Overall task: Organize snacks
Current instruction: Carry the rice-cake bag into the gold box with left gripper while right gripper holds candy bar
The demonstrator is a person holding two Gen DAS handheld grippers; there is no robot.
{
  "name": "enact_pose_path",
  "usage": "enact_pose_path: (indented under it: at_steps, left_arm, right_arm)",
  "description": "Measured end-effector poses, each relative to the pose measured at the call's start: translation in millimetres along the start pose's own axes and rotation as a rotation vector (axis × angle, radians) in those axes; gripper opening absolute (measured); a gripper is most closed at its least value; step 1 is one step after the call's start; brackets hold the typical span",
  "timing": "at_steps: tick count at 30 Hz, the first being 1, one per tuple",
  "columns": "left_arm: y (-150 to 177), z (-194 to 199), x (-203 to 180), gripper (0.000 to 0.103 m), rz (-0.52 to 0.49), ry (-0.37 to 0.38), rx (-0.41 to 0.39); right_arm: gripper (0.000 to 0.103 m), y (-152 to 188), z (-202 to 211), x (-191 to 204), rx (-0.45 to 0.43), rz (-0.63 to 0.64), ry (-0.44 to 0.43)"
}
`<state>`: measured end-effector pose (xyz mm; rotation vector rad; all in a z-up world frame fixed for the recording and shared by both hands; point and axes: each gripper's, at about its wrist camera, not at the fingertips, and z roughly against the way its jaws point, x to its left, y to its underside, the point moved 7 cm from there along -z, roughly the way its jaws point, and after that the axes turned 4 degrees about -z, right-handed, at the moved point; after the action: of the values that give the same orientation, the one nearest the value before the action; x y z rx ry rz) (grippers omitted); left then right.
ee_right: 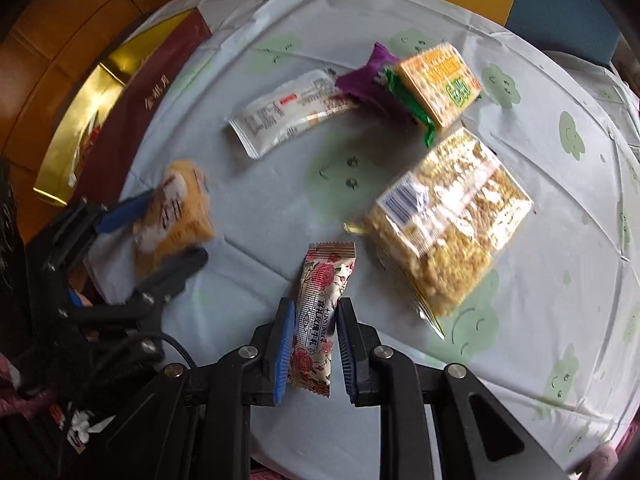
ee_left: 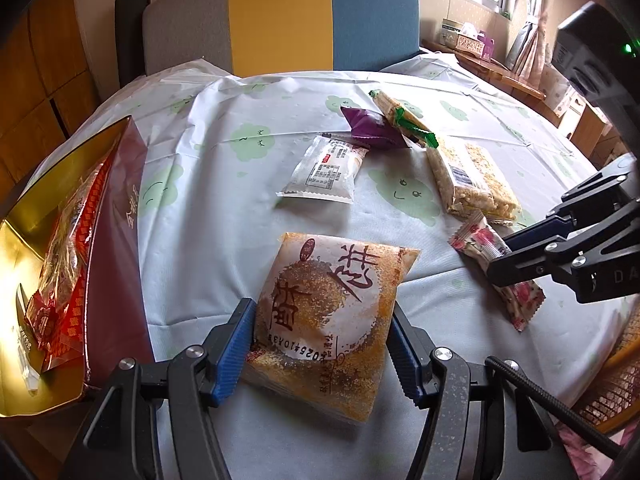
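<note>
My left gripper (ee_left: 322, 344) is shut on an orange crumb-cake packet (ee_left: 332, 308), held just above the table; it also shows blurred in the right wrist view (ee_right: 176, 208). My right gripper (ee_right: 314, 344) is shut on a rose-patterned candy bar (ee_right: 320, 312), seen from the left wrist view too (ee_left: 496, 264). On the tablecloth lie a white sachet (ee_right: 284, 114), a purple packet (ee_right: 368, 80), a green-and-yellow cracker pack (ee_right: 436, 84) and a clear puffed-rice bar pack (ee_right: 448, 220).
A maroon gift box (ee_left: 116, 248) with a gold interior stands open at the table's left edge, with red-wrapped snacks (ee_left: 64, 264) inside. A grey, yellow and blue chair back (ee_left: 280, 20) stands behind the table. A wicker seat (ee_left: 616, 384) is at the right.
</note>
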<state>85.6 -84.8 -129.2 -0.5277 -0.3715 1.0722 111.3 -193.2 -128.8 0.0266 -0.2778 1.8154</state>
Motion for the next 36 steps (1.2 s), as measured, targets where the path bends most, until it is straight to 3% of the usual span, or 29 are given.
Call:
enact_pose_path:
  at_steps: [6, 18, 36]
  left_arm:
    - [-2.7, -2.9, 0.1, 0.064, -0.009, -0.004, 0.022]
    - [-4.5, 5.4, -4.0, 0.056, -0.018, -0.038, 0.036]
    - [-22.3, 42.5, 21.7, 0.056, 0.049, -0.026, -0.039]
  right_arm:
    - [0.025, 8.4, -9.4, -11.0, -0.032, -0.001, 0.062]
    - [0.025, 30.8, 1.8, -25.9, -0.077, 0.009, 0.039]
    - [0.025, 32.1, -2.8, -5.3, -0.097, 0.07, 0.101]
